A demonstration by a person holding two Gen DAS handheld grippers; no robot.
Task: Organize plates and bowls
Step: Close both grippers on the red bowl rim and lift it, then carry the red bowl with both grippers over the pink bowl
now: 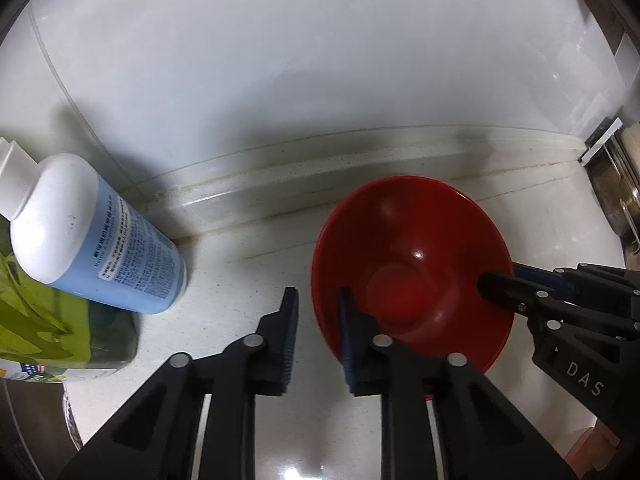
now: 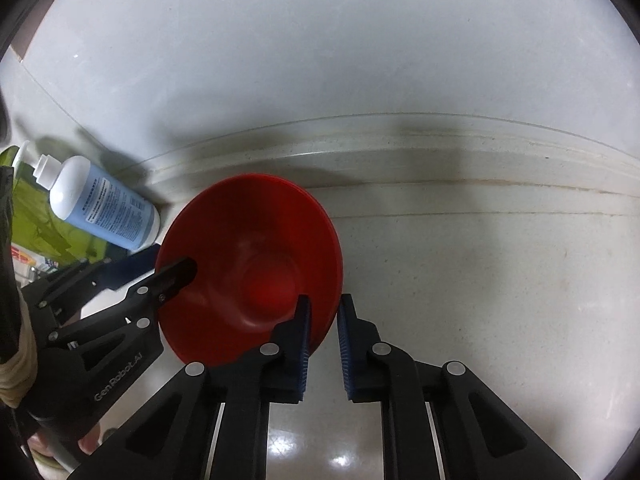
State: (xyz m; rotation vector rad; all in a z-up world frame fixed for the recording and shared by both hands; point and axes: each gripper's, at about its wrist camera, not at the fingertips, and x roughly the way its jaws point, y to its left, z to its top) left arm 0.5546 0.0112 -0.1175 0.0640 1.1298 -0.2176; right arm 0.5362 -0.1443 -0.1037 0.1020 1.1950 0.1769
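Red bowl (image 1: 412, 268) mouth-up, L gripper (image 1: 318, 316) & R gripper (image 2: 324, 324) straddling rim.

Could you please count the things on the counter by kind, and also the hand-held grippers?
Red bowl: 1
White and blue bottle: 1
Green-labelled container: 1
Hand-held grippers: 2, the left hand-held gripper and the right hand-held gripper, each with one finger inside the bowl and one outside its rim
Total: 5

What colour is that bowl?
Red, glossy inside. The bowl shows best in the right wrist view.
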